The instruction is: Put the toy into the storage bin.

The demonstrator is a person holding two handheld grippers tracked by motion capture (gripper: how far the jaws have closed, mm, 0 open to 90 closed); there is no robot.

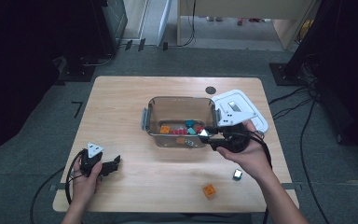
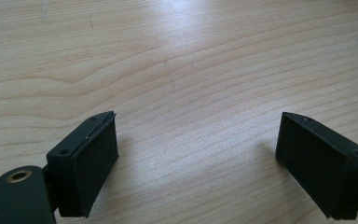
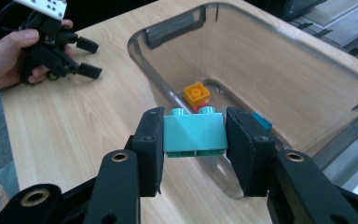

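The clear bin (image 3: 307,70) partly hides its bricks. The right gripper (image 3: 195,140) clamps a teal brick (image 3: 194,133); the left gripper (image 2: 198,158) gapes wide, holding nothing.

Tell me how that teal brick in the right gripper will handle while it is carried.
The teal brick looks like rigid plastic, so it probably won't flex between the right gripper pads. Its flat sides sit flush against them, so slipping seems unlikely. It looks small and hollow underneath, so likely light.

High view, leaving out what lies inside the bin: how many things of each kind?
Bin: 1
Lid: 1
Bricks: 3 (orange brick and grey brick on the table, teal brick in the right claw)
Total: 5
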